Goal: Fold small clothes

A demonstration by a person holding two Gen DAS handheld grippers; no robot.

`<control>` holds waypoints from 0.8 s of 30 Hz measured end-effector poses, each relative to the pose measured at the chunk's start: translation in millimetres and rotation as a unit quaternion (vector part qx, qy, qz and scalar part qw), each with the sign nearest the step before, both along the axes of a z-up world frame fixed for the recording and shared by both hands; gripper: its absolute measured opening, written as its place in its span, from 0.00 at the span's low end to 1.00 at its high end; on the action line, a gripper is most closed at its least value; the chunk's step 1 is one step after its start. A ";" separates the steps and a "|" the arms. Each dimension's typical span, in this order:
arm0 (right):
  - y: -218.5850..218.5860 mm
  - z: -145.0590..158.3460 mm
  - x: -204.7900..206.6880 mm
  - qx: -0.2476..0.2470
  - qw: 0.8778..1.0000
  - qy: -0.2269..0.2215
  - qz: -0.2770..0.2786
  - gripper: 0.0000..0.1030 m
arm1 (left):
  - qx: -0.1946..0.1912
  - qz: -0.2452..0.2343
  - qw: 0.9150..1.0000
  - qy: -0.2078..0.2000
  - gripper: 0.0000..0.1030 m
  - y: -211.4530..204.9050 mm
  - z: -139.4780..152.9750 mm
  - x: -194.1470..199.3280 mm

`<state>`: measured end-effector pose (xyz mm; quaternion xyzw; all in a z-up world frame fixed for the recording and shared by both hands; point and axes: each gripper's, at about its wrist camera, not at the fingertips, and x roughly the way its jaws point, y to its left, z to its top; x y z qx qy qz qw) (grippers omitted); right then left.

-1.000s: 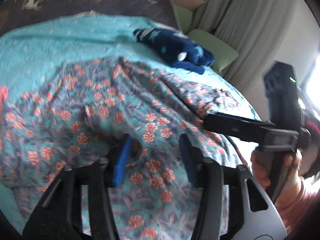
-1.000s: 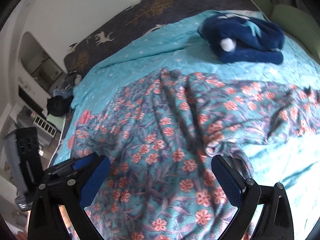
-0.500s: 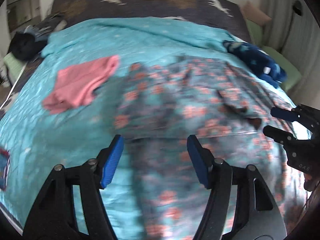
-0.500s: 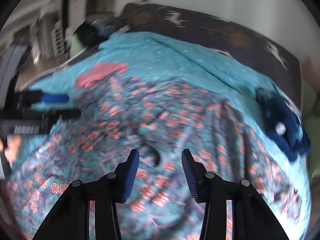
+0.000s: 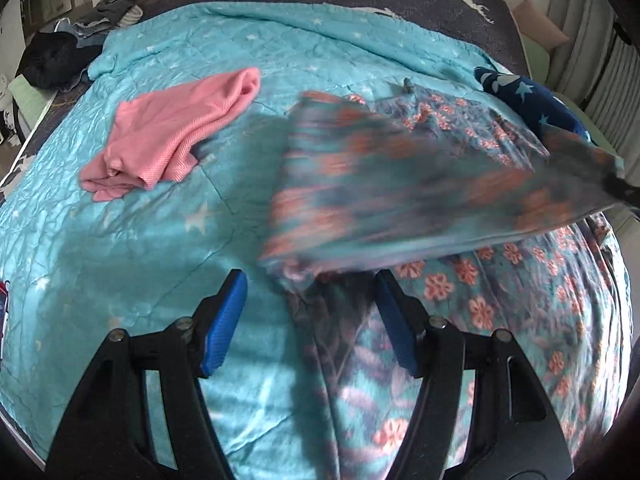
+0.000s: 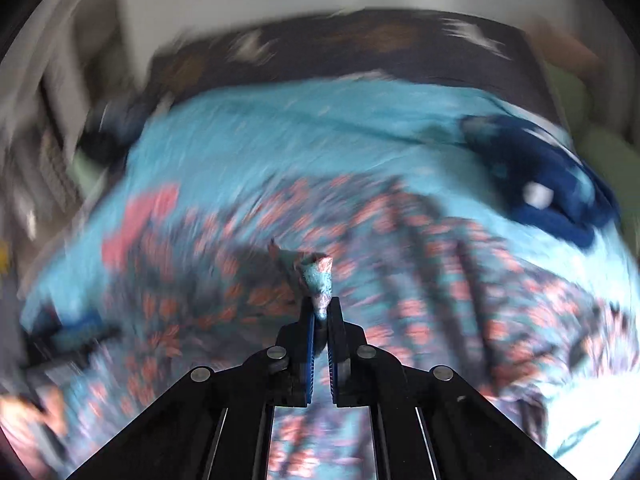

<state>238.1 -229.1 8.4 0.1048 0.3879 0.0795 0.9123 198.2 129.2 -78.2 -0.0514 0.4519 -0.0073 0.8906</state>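
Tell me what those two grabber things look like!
Both are black plastic claws with two fingers each. The left gripper has flat, ribbed bright blue pads on its fingers' inner faces, and round silver screws along its black arms. The right gripper looks the same: thin blue pads, shiny silver screws, and black arms spreading out like a triangle.

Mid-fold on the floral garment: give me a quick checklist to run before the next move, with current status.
1. Right tongs shut on floral garment: ok.
2. Left tongs open and empty, ready to grab: ok.
3. Lifted flap clear of pink garment: ok.
4. Navy star garment clear of the fold: cannot tell; the flap overlaps it in view.
5. Right wrist view sharp enough to judge alignment: not ok, heavily blurred.
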 end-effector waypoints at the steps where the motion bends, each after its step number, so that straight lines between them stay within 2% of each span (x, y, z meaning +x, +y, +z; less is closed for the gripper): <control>1: -16.3 1.2 -2.4 0.021 1.000 -0.001 -0.022 0.04 | -0.003 0.003 1.000 0.000 0.65 0.6 -0.9 0.3; 3: -57.4 -5.5 -7.4 0.062 0.995 0.009 -0.074 0.04 | -0.007 0.013 1.000 0.000 0.65 3.1 -2.9 1.1; 5: -83.3 -21.7 -9.2 0.085 0.991 0.038 -0.095 0.04 | -0.009 0.017 1.000 -0.001 0.65 3.1 -3.6 0.9; 8: -102.7 -50.5 -11.6 0.129 0.985 0.082 -0.077 0.06 | 0.001 0.021 1.000 -0.001 0.65 1.3 -2.9 -0.3; 11: -100.8 -63.8 -16.9 0.125 0.986 0.098 -0.050 0.09 | 0.006 0.026 1.000 0.000 0.65 1.2 -1.7 -2.1; 13: -101.5 -68.2 -21.2 0.124 0.985 0.107 -0.044 0.17 | 0.009 0.030 0.999 0.000 0.65 2.7 -1.3 -3.7; 16: -108.8 -68.2 -27.9 0.131 0.984 0.112 -0.040 0.21 | 0.011 0.052 0.999 -0.002 0.65 9.5 -1.1 -6.8; 17: -111.6 -66.7 -28.2 0.130 0.984 0.111 -0.040 0.23 | 0.006 0.061 0.998 -0.005 0.67 13.8 -0.9 -8.2; 21: -124.3 -55.4 -33.2 0.113 0.988 0.092 -0.046 0.41 | -0.016 0.078 0.997 -0.003 0.69 22.7 -3.3 -13.0; 24: -128.0 -37.1 -26.6 0.098 0.991 0.075 -0.056 0.42 | 0.008 0.073 0.997 -0.008 0.69 15.4 -0.2 -17.7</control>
